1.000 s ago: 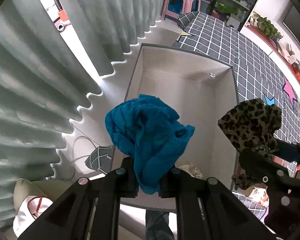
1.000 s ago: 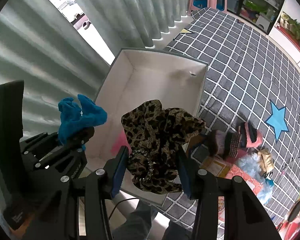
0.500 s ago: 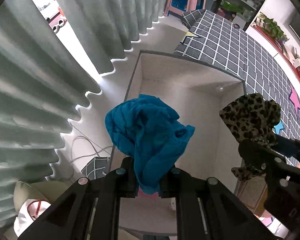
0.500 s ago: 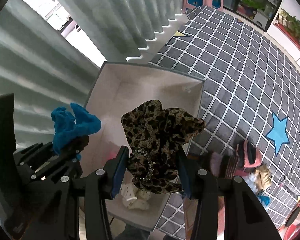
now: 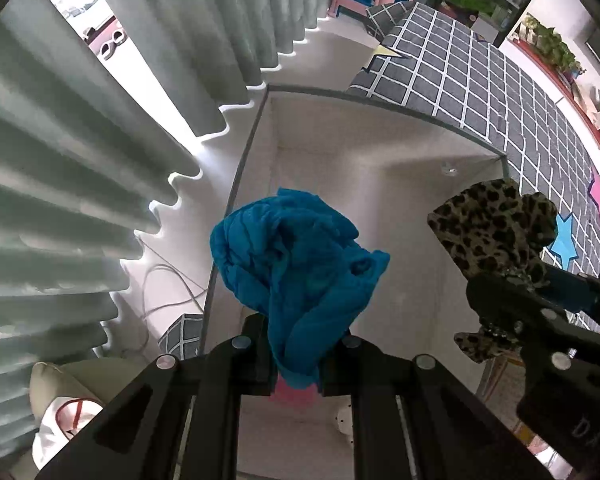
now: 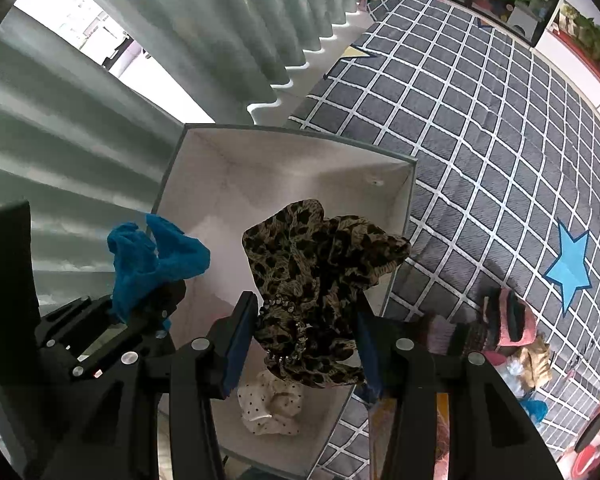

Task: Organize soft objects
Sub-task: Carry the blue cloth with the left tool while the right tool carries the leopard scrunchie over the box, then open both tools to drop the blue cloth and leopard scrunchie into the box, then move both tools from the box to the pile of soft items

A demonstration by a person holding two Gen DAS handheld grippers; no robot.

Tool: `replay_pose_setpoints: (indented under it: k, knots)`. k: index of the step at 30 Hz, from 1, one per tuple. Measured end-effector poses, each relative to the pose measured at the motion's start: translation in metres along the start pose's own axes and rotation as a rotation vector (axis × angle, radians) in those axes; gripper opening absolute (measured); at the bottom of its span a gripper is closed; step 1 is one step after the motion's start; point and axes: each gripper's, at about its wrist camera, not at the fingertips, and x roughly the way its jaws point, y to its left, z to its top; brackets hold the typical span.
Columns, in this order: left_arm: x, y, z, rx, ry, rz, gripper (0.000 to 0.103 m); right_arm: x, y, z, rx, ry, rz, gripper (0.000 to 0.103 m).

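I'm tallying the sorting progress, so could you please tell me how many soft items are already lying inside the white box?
2 visible: a white polka-dot piece near the box's close end, and a pink one mostly hidden behind the held blue cloth. More may be hidden.

blue cloth (image 5: 296, 276): soft, crinkled knit, matt
leopard-print scrunchie (image 6: 320, 280): thin cloth, slight sheen
storage box (image 6: 284, 168): matt white lining, probably fabric-covered board
rug (image 6: 480, 120): grey pile, rough
curtain (image 5: 80, 140): smooth pleated cloth
left gripper (image 5: 294, 364): matt black plastic, bright metal screws
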Motion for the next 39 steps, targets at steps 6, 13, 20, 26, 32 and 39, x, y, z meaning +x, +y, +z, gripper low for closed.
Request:
replay_pose_setpoints:
  k: [6, 13, 20, 26, 32, 39]
  knots:
    - [0.002, 0.002, -0.001, -0.012, 0.010, -0.002, 0.016, 0.002, -0.001, 0.001, 0.009, 0.005, 0.002, 0.049]
    - [0.002, 0.002, -0.002, -0.013, 0.011, 0.004, 0.016, 0.002, 0.001, 0.002, 0.012, 0.002, 0.005, 0.049]
    - [-0.002, 0.004, -0.005, -0.015, -0.003, -0.007, 0.049, 0.001, 0.002, 0.001, 0.014, 0.000, 0.015, 0.050]
    - [-0.009, 0.003, -0.011, -0.014, -0.017, -0.014, 0.083, -0.010, 0.007, -0.003, -0.007, -0.025, 0.021, 0.070]
    - [-0.011, 0.005, -0.014, -0.038, -0.048, -0.049, 0.093, -0.023, 0.006, -0.005, -0.014, -0.064, -0.032, 0.101]
    - [-0.016, 0.004, -0.014, -0.040, -0.085, -0.072, 0.103, -0.034, 0.002, -0.010, -0.001, -0.078, -0.057, 0.102]
